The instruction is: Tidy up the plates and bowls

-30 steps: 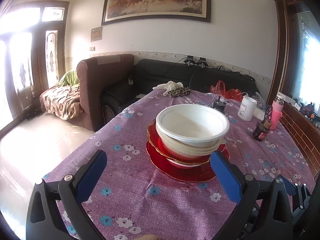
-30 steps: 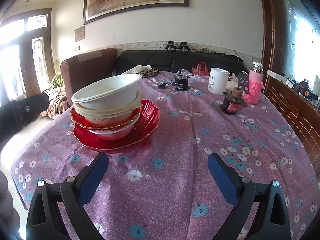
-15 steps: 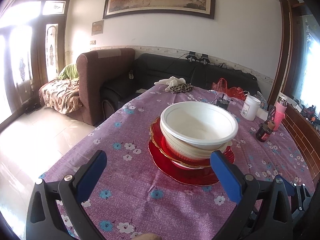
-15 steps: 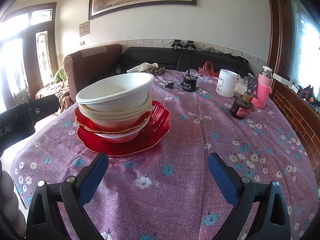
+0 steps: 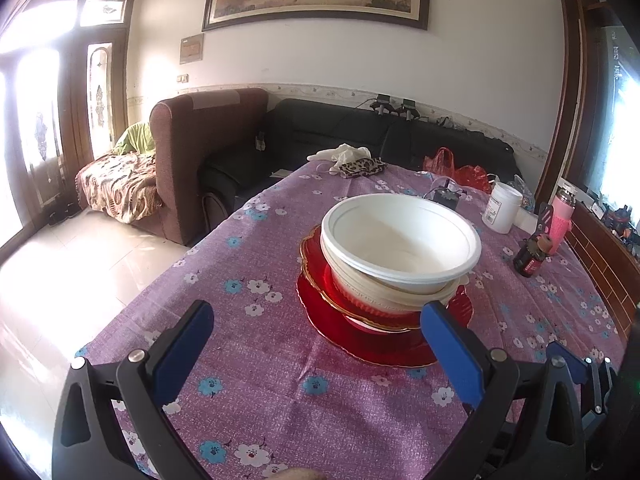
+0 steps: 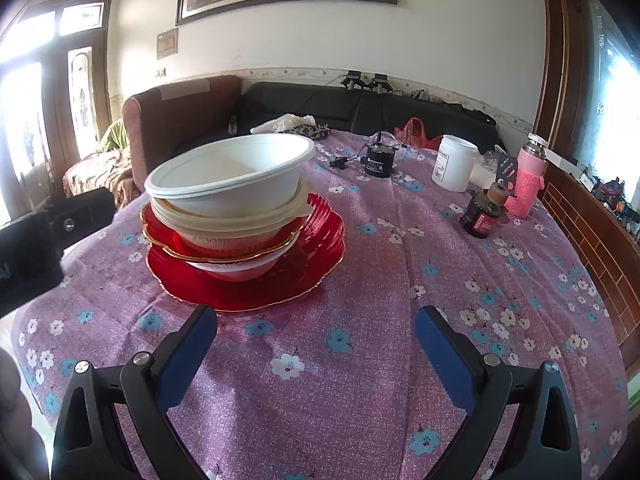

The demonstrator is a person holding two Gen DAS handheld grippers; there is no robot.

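Observation:
A mixed stack stands on the purple flowered tablecloth [image 5: 248, 360]. A large white bowl [image 5: 400, 236] sits on top of further white bowls and red gold-rimmed plates, all on a big red plate [image 5: 360, 344]. The stack also shows in the right wrist view, with the top white bowl [image 6: 236, 176] tilted and the big red plate [image 6: 276, 284] beneath. My left gripper [image 5: 316, 344] is open and empty, just short of the stack. My right gripper [image 6: 316, 344] is open and empty, in front of the stack and a little to its right.
A white jar [image 6: 454, 162], a dark small bottle [image 6: 482, 212], a pink flask [image 6: 528, 184] and a black device [image 6: 378, 158] stand at the table's far right. A leopard-print cloth [image 5: 360, 166] lies at the far edge. Sofas stand behind the table.
Both grippers have moved closer to the stack, which now looms larger in both views. The stack itself has not moved. Both grippers stay open.

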